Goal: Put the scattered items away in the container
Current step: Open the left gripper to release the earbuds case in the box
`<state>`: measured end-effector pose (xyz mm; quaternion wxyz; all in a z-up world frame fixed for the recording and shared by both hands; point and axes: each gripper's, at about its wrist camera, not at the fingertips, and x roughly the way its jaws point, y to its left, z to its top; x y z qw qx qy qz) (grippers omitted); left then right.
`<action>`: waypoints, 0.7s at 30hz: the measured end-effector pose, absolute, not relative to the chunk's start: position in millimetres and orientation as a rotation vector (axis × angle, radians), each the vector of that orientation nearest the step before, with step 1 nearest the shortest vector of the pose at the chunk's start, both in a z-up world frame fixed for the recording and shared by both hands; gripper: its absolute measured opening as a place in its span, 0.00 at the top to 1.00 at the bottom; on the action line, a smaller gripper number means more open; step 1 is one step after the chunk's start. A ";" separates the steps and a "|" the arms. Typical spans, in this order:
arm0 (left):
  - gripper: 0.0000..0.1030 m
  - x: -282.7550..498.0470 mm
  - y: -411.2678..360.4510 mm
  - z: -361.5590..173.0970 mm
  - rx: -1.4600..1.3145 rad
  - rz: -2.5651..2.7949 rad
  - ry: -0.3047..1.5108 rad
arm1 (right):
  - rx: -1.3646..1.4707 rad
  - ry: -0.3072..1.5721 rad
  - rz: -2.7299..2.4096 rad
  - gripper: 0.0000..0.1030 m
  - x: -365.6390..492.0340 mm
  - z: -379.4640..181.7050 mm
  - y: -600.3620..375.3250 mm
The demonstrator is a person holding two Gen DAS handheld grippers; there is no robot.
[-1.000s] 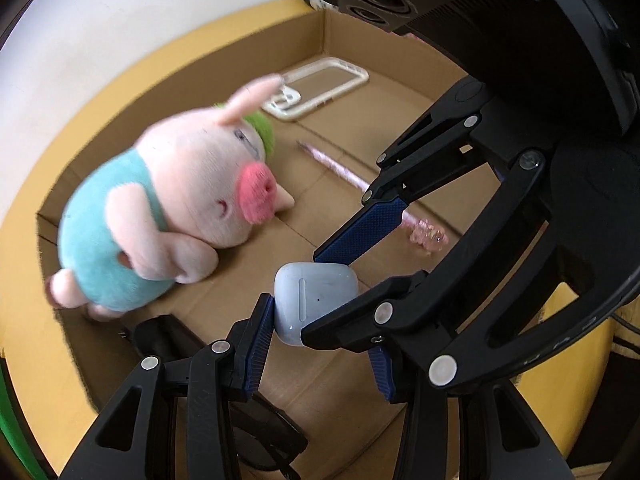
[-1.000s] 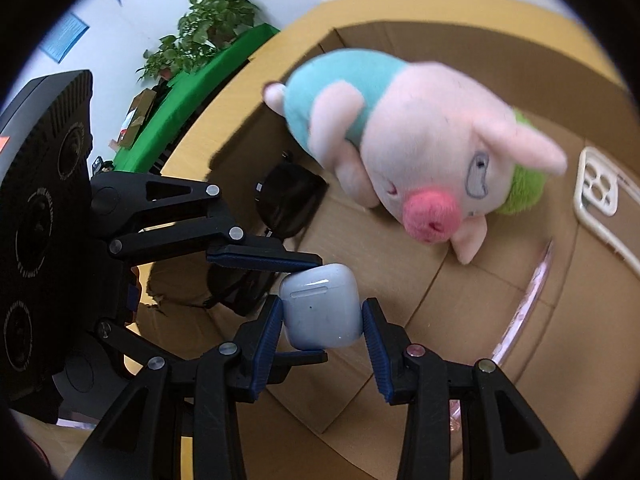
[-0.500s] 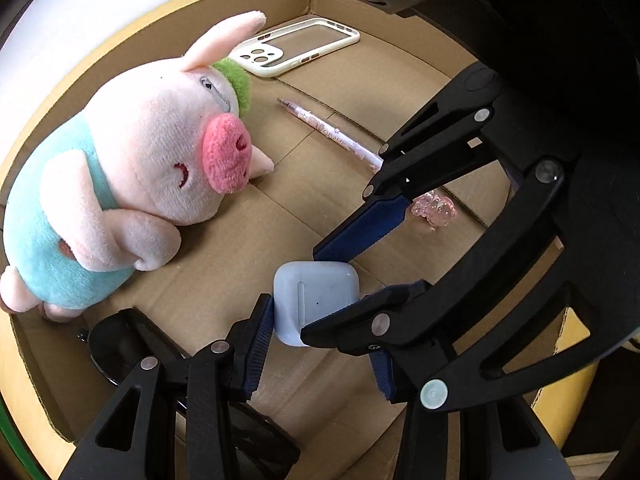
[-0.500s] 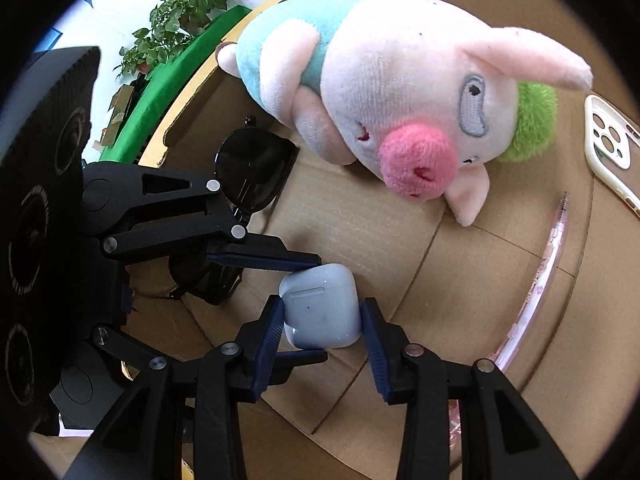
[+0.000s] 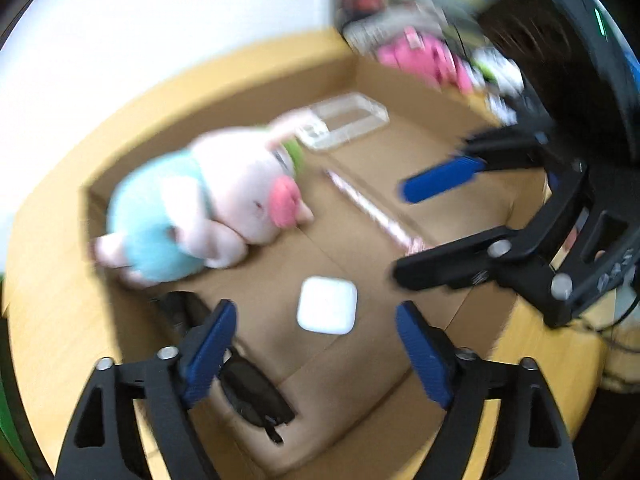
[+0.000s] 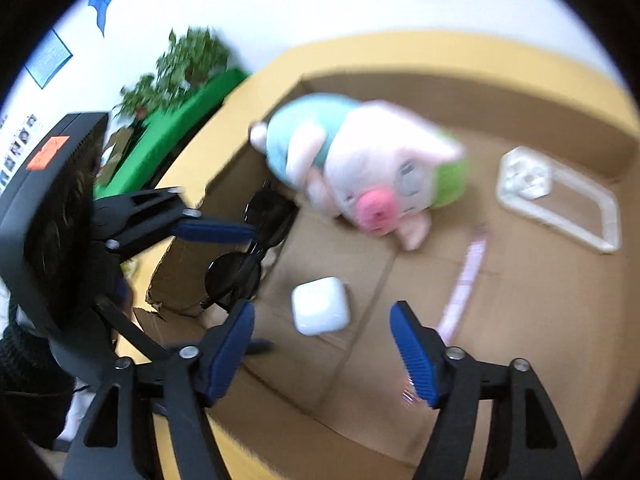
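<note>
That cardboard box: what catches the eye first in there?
A plush pig in a teal shirt lies on its side by the box's far wall. Nearer, a small white earbud case sits free on the floor, with both grippers, left and right, opening above it.

White earbud case, pink plush pig in teal, black sunglasses, brown cardboard box.

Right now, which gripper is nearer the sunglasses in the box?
Left. The left gripper hangs right above the sunglasses; the right gripper is off beside them, past the earbuds case.
</note>
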<state>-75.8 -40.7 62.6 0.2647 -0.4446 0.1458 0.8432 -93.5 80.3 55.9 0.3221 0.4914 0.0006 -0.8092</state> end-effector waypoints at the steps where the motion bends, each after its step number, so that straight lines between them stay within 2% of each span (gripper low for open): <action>1: 0.07 -64.7 -42.9 70.7 -1.155 2.332 0.363 | 1.243 0.018 -2.188 0.26 -79.0 65.3 87.9; 3: 0.01 -38.0 -38.9 85.7 -1.047 2.479 0.281 | 1.162 0.040 -2.301 0.25 -62.7 77.2 103.0; 8: 0.00 -3.6 -36.5 94.5 -0.867 2.748 0.103 | 1.020 0.066 -2.544 0.25 -38.0 75.0 126.6; 14: 0.00 -1.5 -20.6 73.5 -0.857 2.877 0.073 | 1.011 -0.001 -2.680 0.25 -17.5 57.5 158.3; 21: 0.00 -5.9 -16.1 45.0 -0.826 2.986 0.016 | 0.964 0.011 -2.778 0.25 -21.6 31.0 171.6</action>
